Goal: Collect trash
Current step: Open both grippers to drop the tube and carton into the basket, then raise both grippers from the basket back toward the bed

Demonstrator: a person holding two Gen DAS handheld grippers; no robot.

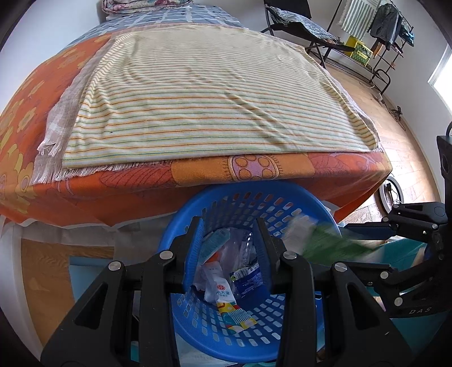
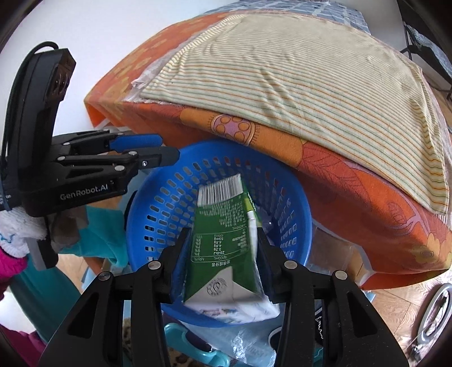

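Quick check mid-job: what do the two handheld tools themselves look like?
Both tools are matte black with silver rivets and blue-padded fingers. The left tool carries white "GenRobot.AI" lettering, a black camera pod and black cables. The right tool shows "DAS" lettering.

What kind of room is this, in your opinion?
Most likely a bedroom in a home. A bed with an orange flowered cover fills the view, a clothes rack with hanging garments stands by the far wall, and a blue basket of trash sits at the bed's foot.
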